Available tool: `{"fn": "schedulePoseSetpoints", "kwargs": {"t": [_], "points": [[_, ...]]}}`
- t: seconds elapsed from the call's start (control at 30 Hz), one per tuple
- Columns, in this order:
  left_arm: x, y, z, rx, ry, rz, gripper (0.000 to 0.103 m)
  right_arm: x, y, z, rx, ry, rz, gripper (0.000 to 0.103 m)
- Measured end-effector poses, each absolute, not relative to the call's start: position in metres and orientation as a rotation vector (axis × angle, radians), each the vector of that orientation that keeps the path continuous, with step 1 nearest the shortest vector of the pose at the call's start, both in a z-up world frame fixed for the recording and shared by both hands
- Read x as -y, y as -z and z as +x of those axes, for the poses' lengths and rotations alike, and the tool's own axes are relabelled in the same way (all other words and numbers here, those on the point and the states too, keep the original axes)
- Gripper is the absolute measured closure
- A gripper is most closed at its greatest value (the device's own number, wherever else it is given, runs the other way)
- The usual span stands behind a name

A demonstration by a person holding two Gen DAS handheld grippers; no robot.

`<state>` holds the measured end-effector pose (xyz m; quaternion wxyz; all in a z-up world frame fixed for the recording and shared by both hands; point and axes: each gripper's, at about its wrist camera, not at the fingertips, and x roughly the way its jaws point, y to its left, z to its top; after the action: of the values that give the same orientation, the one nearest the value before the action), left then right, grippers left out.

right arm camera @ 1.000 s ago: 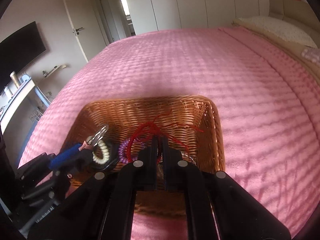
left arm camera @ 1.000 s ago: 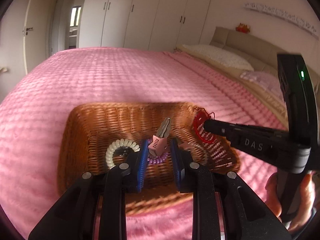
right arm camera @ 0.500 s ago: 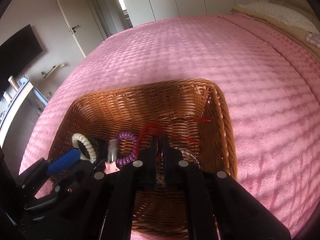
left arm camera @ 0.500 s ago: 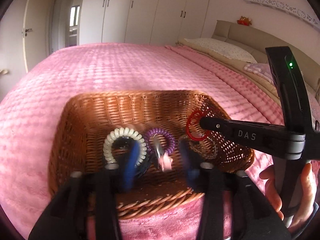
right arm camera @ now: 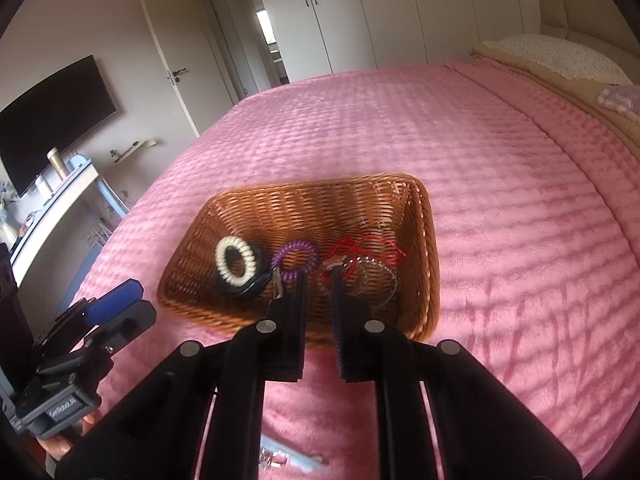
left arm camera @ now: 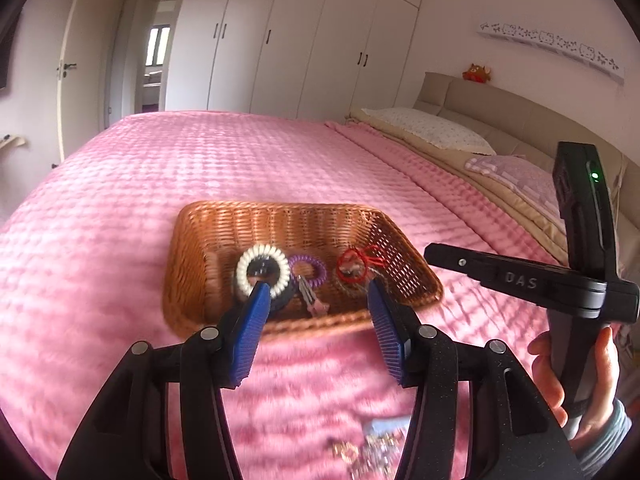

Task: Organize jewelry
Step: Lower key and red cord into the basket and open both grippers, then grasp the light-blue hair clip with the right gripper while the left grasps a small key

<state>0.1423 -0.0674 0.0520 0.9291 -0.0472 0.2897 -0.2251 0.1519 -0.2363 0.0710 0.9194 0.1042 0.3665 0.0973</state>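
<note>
A wicker basket [left arm camera: 224,216] [right arm camera: 420,216] sits on the pink bedspread. In it lie a white coil band [left arm camera: 263,270] [right arm camera: 236,260] over a black one, a purple coil band [left arm camera: 308,269] [right arm camera: 296,258], a pink hair clip [left arm camera: 311,300], a red cord bracelet [left arm camera: 356,266] [right arm camera: 360,254] and a thin silver chain [right arm camera: 376,280]. My left gripper [left arm camera: 316,300] is open and empty, just before the basket's near rim. My right gripper [right arm camera: 320,284] is open a little and empty, tips over the basket's near part; it also shows in the left wrist view [left arm camera: 480,272].
Several small loose jewelry pieces [left arm camera: 368,450] [right arm camera: 288,460] lie blurred on the bedspread near me. Pillows [left arm camera: 432,132] and a headboard are at the far right. A TV [right arm camera: 52,116] and a shelf stand left of the bed.
My left gripper opened, dropped the pink hair clip into the basket and pulled back. My right gripper let go of the red cord bracelet, opened a little and drew back.
</note>
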Motion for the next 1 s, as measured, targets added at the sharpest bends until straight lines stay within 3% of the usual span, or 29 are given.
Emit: {"fn": "schedulePoseSetpoints", "kwargs": {"t": [0.23, 0.3, 0.37, 0.43, 0.83, 1.0], "points": [[0.058, -0.044, 0.102, -0.601, 0.494, -0.1, 0.054, 0.226, -0.071, 0.097, -0.706, -0.242, 0.169, 0.093], [0.056, -0.037, 0.094, -0.616, 0.499, -0.104, 0.054, 0.224, -0.062, 0.085, -0.713, -0.248, 0.16, 0.086], [0.053, -0.029, 0.086, -0.636, 0.508, -0.113, 0.052, 0.226, -0.052, 0.079, -0.72, -0.254, 0.167, 0.063], [0.053, -0.02, 0.081, -0.659, 0.507, -0.112, 0.05, 0.227, -0.041, 0.071, -0.73, -0.251, 0.178, 0.054], [0.05, 0.021, 0.081, -0.774, 0.515, -0.137, 0.05, 0.213, 0.011, 0.066, -0.824, -0.308, 0.064, 0.055], [0.058, 0.036, 0.085, -0.817, 0.535, -0.109, 0.052, 0.206, 0.021, 0.067, -0.857, -0.339, 0.008, 0.063]]}}
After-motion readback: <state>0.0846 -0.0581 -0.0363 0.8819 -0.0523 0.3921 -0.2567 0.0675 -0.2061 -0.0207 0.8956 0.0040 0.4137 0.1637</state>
